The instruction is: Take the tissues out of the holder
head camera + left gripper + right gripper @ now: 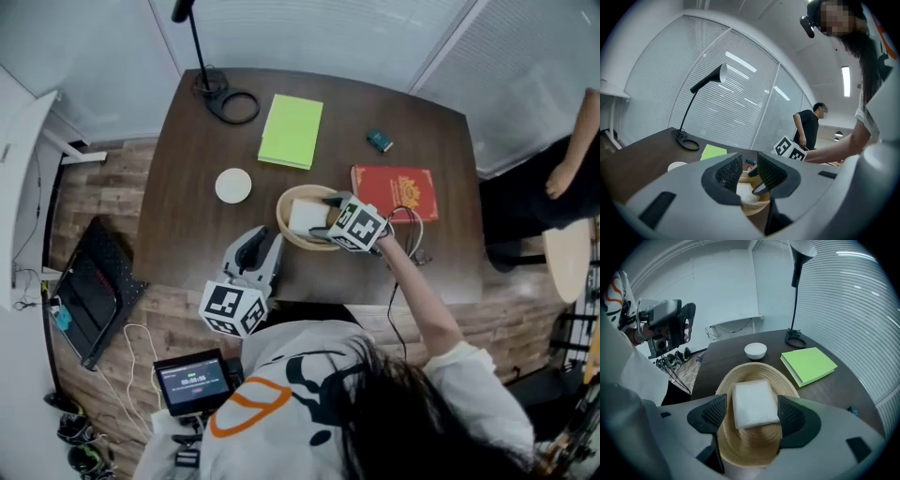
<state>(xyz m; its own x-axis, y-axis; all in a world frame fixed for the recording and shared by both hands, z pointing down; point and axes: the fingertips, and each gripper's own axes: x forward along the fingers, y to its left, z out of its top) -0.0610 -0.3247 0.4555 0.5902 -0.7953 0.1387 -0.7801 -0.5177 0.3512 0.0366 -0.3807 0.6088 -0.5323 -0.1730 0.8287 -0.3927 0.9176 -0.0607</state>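
Observation:
A round woven holder [284, 208] sits near the front of the dark table [187, 225], with a folded white stack of tissues [305, 217] lying flat in it. My right gripper [324, 219] comes in from the right and tips down over the holder. In the right gripper view the tissues [753, 401] lie between and below the wide-apart pads [715, 413], which do not press on them. My left gripper [253, 246] hovers at the table's front edge, left of the holder [750, 201], aimed at it. Its jaws [746, 176] stand a narrow gap apart with nothing in them.
A green notebook [292, 130] lies at the back, a red book [396, 192] right of the holder, a small white dish [233, 185] to its left. A lamp base [232, 103] stands at the far left corner, with a small teal object [379, 142] nearby. Another person [572, 169] is at the right.

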